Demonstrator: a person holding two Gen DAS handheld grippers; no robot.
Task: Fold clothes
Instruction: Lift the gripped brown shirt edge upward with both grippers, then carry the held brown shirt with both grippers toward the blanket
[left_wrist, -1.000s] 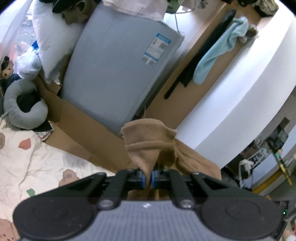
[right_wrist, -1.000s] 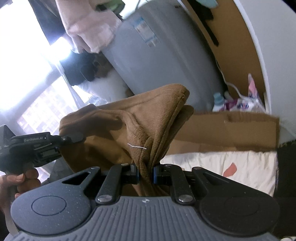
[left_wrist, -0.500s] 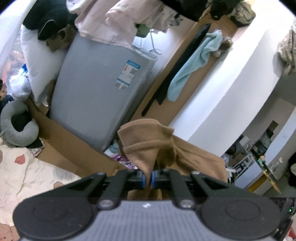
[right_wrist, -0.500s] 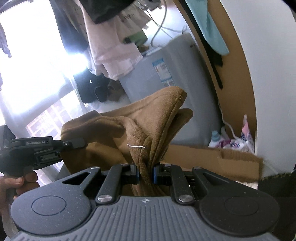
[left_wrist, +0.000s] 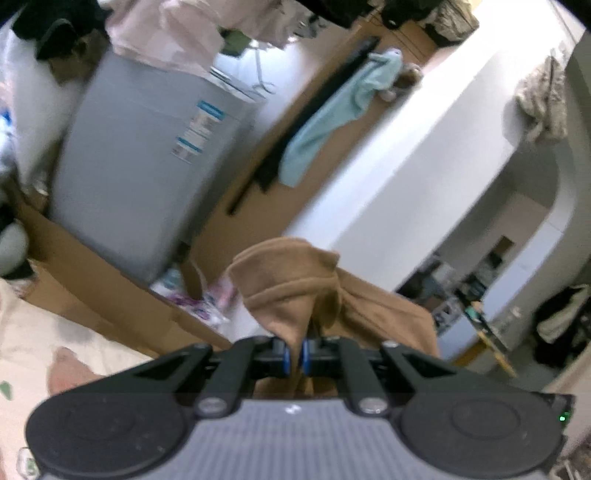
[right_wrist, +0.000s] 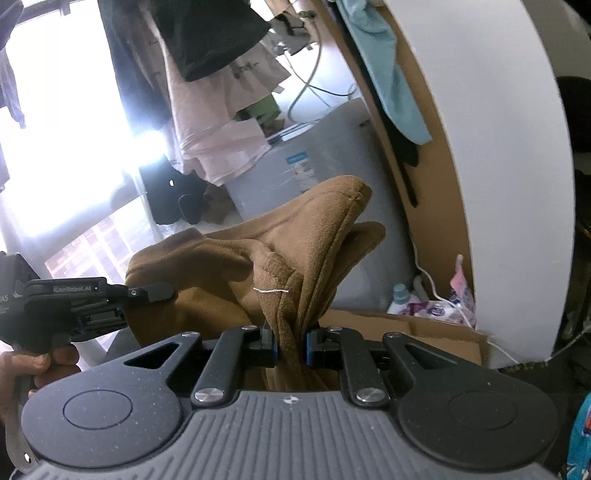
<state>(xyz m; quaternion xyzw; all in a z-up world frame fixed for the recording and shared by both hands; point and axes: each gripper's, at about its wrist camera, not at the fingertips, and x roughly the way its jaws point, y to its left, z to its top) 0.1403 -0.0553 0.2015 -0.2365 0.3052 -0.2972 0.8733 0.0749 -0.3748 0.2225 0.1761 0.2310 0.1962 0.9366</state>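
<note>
Held up in the air, the brown garment (right_wrist: 229, 273) stretches sideways between both claws – left gripper (left_wrist: 294, 356) pinched nearly closed on one bunched end (thin fold), right gripper (right_wrist: 291, 349) clamped on the thicker bunch

Both grippers now sit higher than a second ago, carrying the brown fleece garment (right_wrist: 295, 236) up with them. In the left wrist view the patterned bedsheet (left_wrist: 29, 332) shrinks toward the corner and the grey washing machine (left_wrist: 147, 155) slides lower; hanging clothes fill more of the right wrist view.
</note>
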